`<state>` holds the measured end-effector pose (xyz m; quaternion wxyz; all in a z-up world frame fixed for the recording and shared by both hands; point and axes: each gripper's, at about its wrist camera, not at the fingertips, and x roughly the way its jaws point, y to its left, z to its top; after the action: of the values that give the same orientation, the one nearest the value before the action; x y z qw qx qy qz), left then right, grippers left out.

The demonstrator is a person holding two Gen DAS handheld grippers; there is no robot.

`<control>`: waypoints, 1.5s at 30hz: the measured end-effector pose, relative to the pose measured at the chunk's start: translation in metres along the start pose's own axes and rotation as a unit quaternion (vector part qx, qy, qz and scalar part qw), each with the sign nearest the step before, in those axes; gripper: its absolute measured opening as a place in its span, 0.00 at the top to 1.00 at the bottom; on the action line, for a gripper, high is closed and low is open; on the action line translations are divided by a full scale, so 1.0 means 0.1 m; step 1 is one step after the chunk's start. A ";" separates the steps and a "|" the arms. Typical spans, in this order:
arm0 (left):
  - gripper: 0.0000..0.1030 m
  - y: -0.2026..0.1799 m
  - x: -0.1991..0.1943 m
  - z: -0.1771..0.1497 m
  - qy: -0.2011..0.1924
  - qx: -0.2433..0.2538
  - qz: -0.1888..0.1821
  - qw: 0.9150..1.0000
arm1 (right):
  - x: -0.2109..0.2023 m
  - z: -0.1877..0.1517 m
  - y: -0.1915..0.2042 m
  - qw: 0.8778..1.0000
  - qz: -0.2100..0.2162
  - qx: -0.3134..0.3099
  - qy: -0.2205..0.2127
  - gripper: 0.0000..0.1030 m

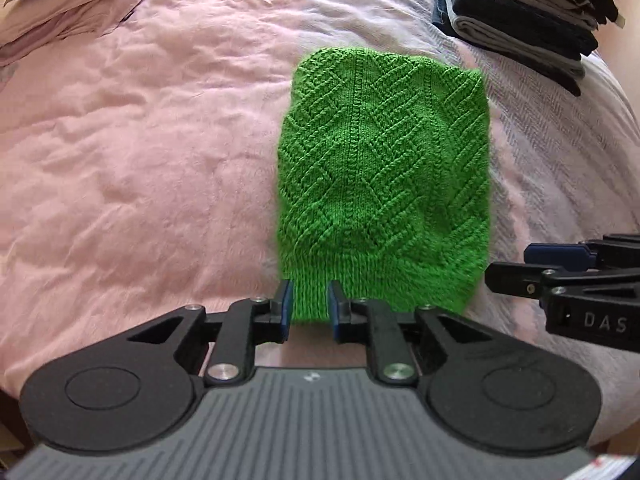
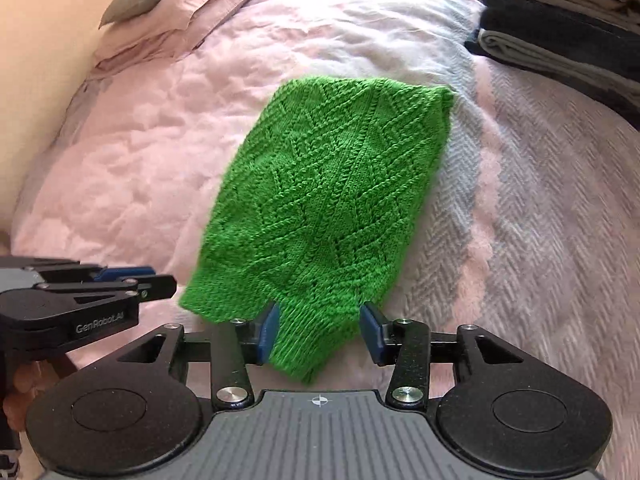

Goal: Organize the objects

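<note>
A green knitted hat lies flat on the pink bed cover, its ribbed brim toward me. My left gripper has its blue pads closed on the left part of the brim. My right gripper is open, its pads either side of the brim's right corner with a gap on the right side; the hat shows here too. Each gripper shows side-on in the other's view: the right one, the left one.
The pink quilted bed cover fills the view, with a grey-and-pink herringbone blanket on the right. A stack of folded dark clothes sits at the far right. Pillows lie at the far left.
</note>
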<state>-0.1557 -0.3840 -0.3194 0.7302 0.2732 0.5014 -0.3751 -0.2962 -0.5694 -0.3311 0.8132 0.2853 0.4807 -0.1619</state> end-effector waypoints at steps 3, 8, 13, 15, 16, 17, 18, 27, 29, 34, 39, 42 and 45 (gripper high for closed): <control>0.68 0.01 -0.31 0.02 0.012 -0.004 -0.002 1.000 | -0.29 -0.01 0.05 0.999 -0.004 0.037 -0.005 0.53; 0.65 0.00 -0.78 0.02 -0.001 0.033 -0.015 0.999 | -0.71 -0.14 0.26 0.997 -0.010 0.073 -0.024 0.46; 0.62 0.09 -1.22 -0.08 -0.034 0.056 -0.028 0.997 | -1.07 -0.36 0.57 0.993 -0.035 0.095 -0.053 0.43; 0.62 0.15 -1.39 -0.15 -0.045 0.062 -0.030 0.997 | -1.21 -0.45 0.72 0.992 -0.041 0.096 -0.064 0.43; 0.62 0.18 -1.48 -0.20 -0.050 0.064 -0.032 0.996 | -1.27 -0.48 0.80 0.992 -0.042 0.095 -0.072 0.43; 0.62 0.21 -1.56 -0.24 -0.056 0.066 -0.035 0.996 | -1.34 -0.52 0.87 0.991 -0.044 0.093 -0.080 0.43; 0.62 0.24 -1.63 -0.28 -0.061 0.068 -0.036 0.995 | -1.40 -0.56 0.95 0.991 -0.045 0.092 -0.089 0.43; 0.58 0.38 -2.07 -0.60 -0.093 0.090 -0.049 0.990 | -1.71 -0.78 1.32 0.987 -0.052 0.091 -0.124 0.42; 0.57 0.38 -2.10 -0.63 -0.096 0.091 -0.050 0.990 | -1.74 -0.79 1.35 0.987 -0.053 0.090 -0.124 0.42; 0.57 0.37 -2.06 -0.66 -0.091 0.079 -0.055 0.991 | -1.74 -0.78 1.32 0.988 -0.048 0.080 -0.123 0.42; 0.51 0.31 -1.90 -0.62 -0.078 0.047 -0.072 0.993 | -1.71 -0.77 1.10 0.990 -0.036 0.081 -0.110 0.42; 0.51 0.29 -1.74 -0.59 -0.066 0.009 -0.086 0.994 | -1.66 -0.73 0.84 0.991 -0.026 0.088 -0.099 0.42; 0.51 0.28 -1.57 -0.56 -0.050 -0.039 -0.090 0.994 | -1.66 -0.65 0.55 0.991 -0.017 0.095 -0.088 0.42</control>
<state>-0.1964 -0.2819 -0.1910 0.7276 0.1790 0.5013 -0.4328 -0.3922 -0.4875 -0.1939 0.8185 0.3381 0.3945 -0.2451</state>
